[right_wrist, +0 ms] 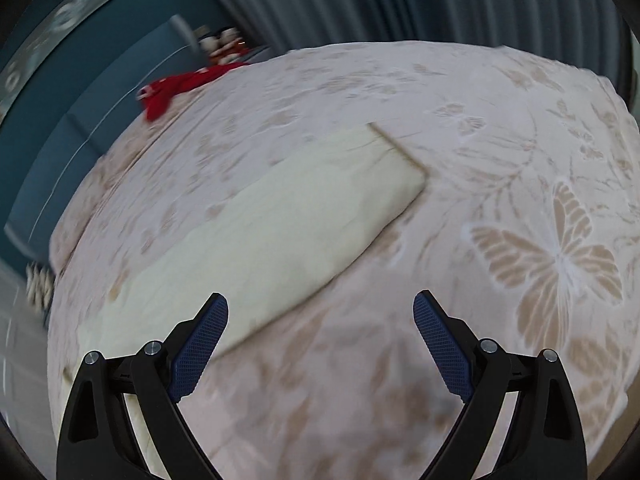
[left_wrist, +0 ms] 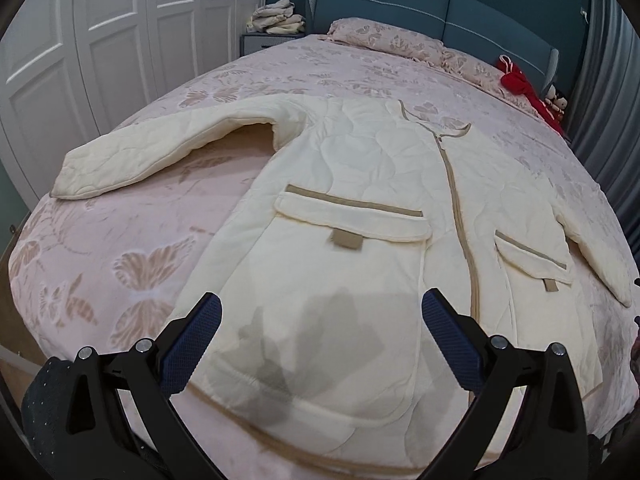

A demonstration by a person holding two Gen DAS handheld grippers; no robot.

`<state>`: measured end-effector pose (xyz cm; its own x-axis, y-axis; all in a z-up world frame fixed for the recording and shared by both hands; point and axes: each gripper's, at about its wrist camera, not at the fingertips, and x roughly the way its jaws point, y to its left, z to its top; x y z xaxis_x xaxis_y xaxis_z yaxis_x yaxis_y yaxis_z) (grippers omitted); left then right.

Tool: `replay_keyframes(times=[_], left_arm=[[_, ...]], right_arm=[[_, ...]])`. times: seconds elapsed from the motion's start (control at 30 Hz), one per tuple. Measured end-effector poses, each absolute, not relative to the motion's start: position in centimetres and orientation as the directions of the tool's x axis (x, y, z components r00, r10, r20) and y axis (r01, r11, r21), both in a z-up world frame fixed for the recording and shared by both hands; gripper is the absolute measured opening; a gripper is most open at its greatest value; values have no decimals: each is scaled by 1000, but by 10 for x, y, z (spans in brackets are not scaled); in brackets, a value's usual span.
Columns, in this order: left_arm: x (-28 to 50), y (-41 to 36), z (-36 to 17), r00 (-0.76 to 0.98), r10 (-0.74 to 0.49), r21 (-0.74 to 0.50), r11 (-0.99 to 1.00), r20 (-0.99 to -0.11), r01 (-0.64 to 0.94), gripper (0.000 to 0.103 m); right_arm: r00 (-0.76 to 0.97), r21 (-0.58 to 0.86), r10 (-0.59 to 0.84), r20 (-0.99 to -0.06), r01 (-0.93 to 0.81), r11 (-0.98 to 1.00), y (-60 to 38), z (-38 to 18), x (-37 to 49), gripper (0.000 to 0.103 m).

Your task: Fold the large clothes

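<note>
A cream quilted coat point(left_wrist: 360, 184) with tan trim, a front zip and two flap pockets lies spread flat, front up, on the pink bed. One sleeve point(left_wrist: 160, 148) stretches to the left. My left gripper point(left_wrist: 322, 312) hovers open above the coat's hem, nothing between its blue-padded fingers point(left_wrist: 200, 336). In the blurred right wrist view the other sleeve point(right_wrist: 296, 216) lies diagonally, its tan-edged cuff point(right_wrist: 400, 152) pointing up and right. My right gripper point(right_wrist: 320, 316) is open just below that sleeve, over bare bedspread.
The bedspread point(left_wrist: 100, 248) is pink with butterfly print. A pillow point(left_wrist: 400, 40) lies at the blue headboard point(left_wrist: 480, 12). A red garment point(left_wrist: 524, 84) sits at the far right corner. Folded laundry point(left_wrist: 280, 16) tops a nightstand. White wardrobe doors point(left_wrist: 100, 20) stand left, curtains point(right_wrist: 400, 0) right.
</note>
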<state>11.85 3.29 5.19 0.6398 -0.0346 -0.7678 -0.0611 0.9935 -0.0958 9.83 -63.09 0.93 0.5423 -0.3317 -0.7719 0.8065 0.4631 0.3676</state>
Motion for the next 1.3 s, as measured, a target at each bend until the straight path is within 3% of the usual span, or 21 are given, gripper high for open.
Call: replay_keyframes(times=[0.17,0.23,0.33,0.37,0.4,0.5,0.7,0.9,1.13,1.3], left_arm=[[128,22,45,628,-4,-48,997,-778,-53,98],[132,19,41,616,2,-35,998,-787,-48,98],[136,19,37,606,2,-34,998,-796,-48,98],[137,19,37,605,3,-33,998,-796,-48,98],[138,19,37,606,3,-32,998,-796,-47,98],[141,21,40,614,6,-29,998,-789,-48,98],[147,34,49,637,2,-67,994,-771,-85,98],[148,53,62,664,-19,-122,987,-747,-108,98],[144,86,71,685,-45,-188,973,-727,-136,98],[158,108,79,704,-145,-303,948,-695,-103,98]], right_arm=[[509,345,-345,-788,831,437,-661,-12,109,92],[503,335,-346,-792,833,441,-667,-18,114,85],[501,347,-331,-800,836,426,-678,-28,123,51],[504,354,-327,-799,835,421,-680,-28,124,31],[516,373,-319,-795,830,414,-682,-27,127,20],[538,393,-336,-773,822,412,-682,-10,139,5],[776,484,-324,-542,603,634,-623,107,189,4],[938,392,-22,-346,166,905,-463,215,253,4],[860,393,381,-340,-238,888,-284,221,303,4],[716,399,521,-464,-356,845,-180,159,333,4]])
